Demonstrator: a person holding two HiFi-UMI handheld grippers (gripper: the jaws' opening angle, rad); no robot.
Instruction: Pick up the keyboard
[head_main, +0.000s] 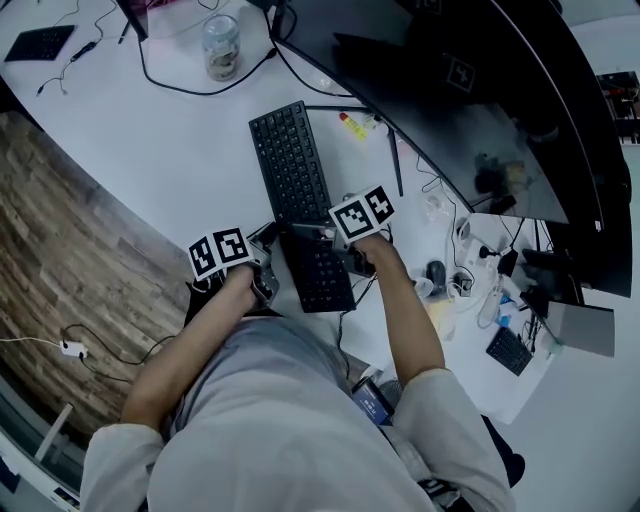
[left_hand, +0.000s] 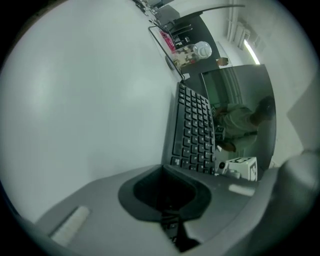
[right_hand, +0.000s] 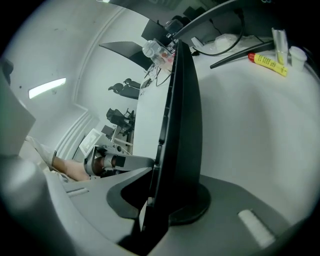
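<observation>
A black keyboard lies lengthwise on the white desk, in front of the curved monitor. My left gripper is at the left edge of its near end. In the left gripper view the keyboard runs into the narrow slit between the jaws, so the left gripper looks shut on it. My right gripper is at the right edge of the near end. There the keyboard shows edge-on, with the right gripper shut on it. I cannot tell whether the keyboard is off the desk.
A lidded jar and black cables stand at the back. A yellow tube and a black pen lie right of the keyboard. A mouse and a small keypad sit further right. The desk edge and wooden floor are left.
</observation>
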